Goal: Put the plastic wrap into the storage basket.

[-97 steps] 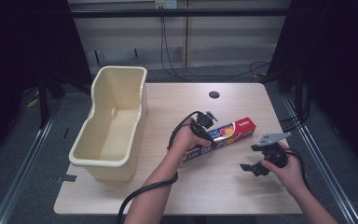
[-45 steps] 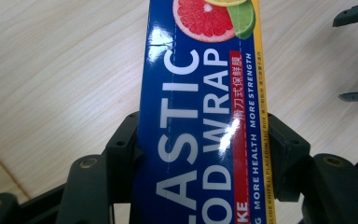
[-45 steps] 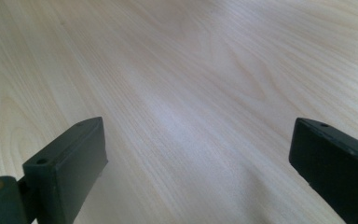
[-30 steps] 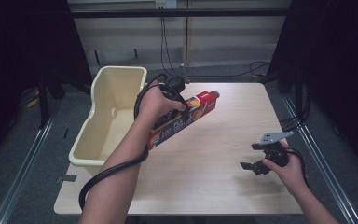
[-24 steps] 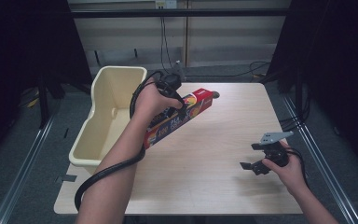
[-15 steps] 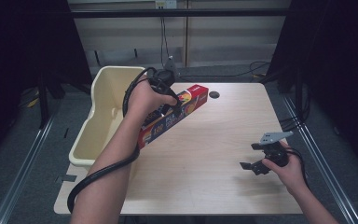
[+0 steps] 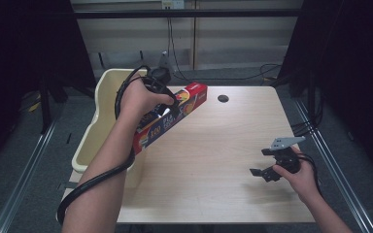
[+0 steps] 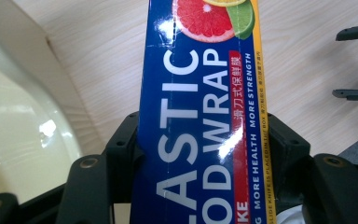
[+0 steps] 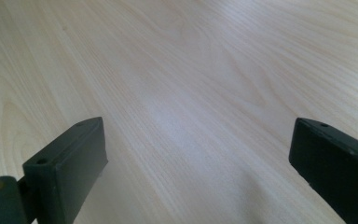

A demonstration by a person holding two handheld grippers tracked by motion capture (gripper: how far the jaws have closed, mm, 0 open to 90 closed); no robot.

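Note:
A long plastic wrap box (image 7: 171, 115), blue and red with fruit pictures, is held tilted in the air over the table's left part, beside the cream bin (image 7: 99, 124). My left gripper (image 7: 167, 108) is shut on the box's middle; in the left gripper view the box (image 8: 200, 112) runs up between the black jaws, with the bin (image 8: 18, 121) to the left. My right gripper (image 7: 261, 166) rests low over the table's right front, open. The right gripper view shows its gripper (image 9: 196, 168) with jaws wide apart and bare wood between them.
A light wooden table (image 7: 213, 165) carries a small dark round hole (image 7: 223, 98) near its far edge. The cream bin hangs at the table's left side. Cables trail on the grey floor behind, and metal rails run along both sides.
My left gripper has carried the plastic wrap box from the table's middle up and leftward, toward the bin. The right gripper has stayed in place, open.

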